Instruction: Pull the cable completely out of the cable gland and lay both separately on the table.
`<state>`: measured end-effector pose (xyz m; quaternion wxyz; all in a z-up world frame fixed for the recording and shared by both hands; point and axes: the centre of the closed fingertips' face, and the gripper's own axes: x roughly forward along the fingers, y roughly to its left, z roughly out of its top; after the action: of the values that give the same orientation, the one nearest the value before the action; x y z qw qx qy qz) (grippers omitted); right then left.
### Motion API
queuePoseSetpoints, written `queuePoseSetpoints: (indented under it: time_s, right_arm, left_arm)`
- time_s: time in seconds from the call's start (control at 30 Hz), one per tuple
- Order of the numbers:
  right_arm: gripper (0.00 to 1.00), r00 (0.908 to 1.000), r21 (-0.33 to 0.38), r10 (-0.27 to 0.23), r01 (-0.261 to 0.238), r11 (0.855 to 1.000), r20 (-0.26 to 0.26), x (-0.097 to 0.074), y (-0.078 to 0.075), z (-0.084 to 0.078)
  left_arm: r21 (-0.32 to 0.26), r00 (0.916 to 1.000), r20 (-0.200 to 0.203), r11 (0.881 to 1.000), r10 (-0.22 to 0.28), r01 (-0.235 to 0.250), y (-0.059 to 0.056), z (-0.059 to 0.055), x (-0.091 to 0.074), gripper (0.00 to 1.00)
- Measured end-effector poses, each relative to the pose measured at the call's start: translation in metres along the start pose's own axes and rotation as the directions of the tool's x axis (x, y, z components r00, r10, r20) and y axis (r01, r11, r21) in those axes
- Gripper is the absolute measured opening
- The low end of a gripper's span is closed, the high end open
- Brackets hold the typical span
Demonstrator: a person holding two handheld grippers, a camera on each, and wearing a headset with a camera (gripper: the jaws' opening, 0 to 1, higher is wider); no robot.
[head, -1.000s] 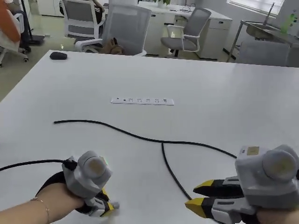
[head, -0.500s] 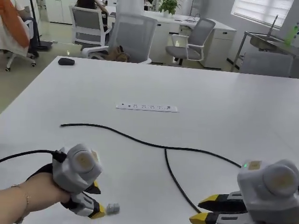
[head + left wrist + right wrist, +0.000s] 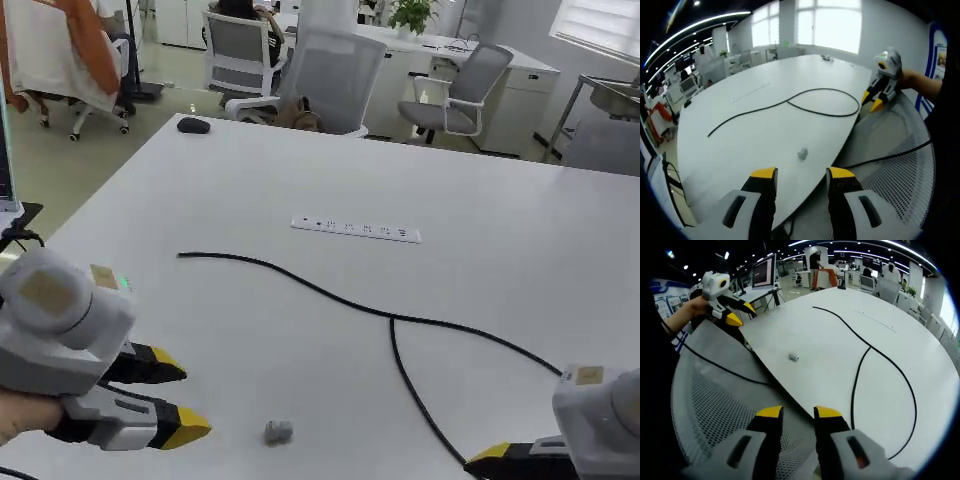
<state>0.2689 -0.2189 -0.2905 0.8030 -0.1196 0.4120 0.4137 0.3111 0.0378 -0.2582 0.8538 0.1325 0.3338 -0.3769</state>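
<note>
The left gripper point(image 3: 188, 402) is showing a pale grey, rounded casing and black jaws ending in yellow tips point(image 3: 185, 428). A small green light point(image 3: 125, 283) is glowing beside a tan sticker point(image 3: 103, 276), and a thin black cord point(image 3: 715, 365) is trailing from it. The right gripper point(image 3: 797, 412) is showing the same grey and yellow.

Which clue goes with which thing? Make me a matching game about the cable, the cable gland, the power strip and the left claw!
Things:
1. cable gland
2. cable
3. power strip
4. left claw

Clues:
A. open, holding nothing
B. small and grey, lying apart from the cable
C. long and black, curving and crossing itself
D. flat and white, beyond the cable

Pairs: 1-B, 2-C, 3-D, 4-A
</note>
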Motion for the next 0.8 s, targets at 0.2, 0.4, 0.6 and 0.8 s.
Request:
queuePoseSetpoints:
  time_s: [0.2, 0.4, 0.6, 0.8]
  right_arm:
    - [0.25, 0.9984, 0.072, -0.033, 0.029, 0.997, 0.046, -0.006, 0.001, 0.002]
    - [0.27, 0.9883, 0.205, -0.069, 0.040, 0.978, 0.136, -0.011, -0.001, 0.007]
    - [0.31, 0.9719, 0.264, -0.099, 0.040, 0.964, 0.213, -0.011, -0.002, 0.018]
    - [0.32, 0.9796, 0.224, -0.098, 0.057, 0.973, 0.176, -0.006, 0.001, 0.015]
  left_arm:
    - [-0.082, 0.9949, 0.018, 0.992, 0.099, -0.097, 0.010, -0.012, -0.019, 0.43]
    - [-0.205, 0.9784, 0.076, 0.963, 0.192, -0.173, 0.018, -0.020, -0.026, 0.46]
    - [-0.250, 0.9739, 0.085, 0.951, 0.211, -0.184, 0.011, -0.030, -0.025, 0.49]
    - [-0.267, 0.9685, 0.093, 0.943, 0.231, -0.199, 0.016, -0.025, -0.028, 0.51]
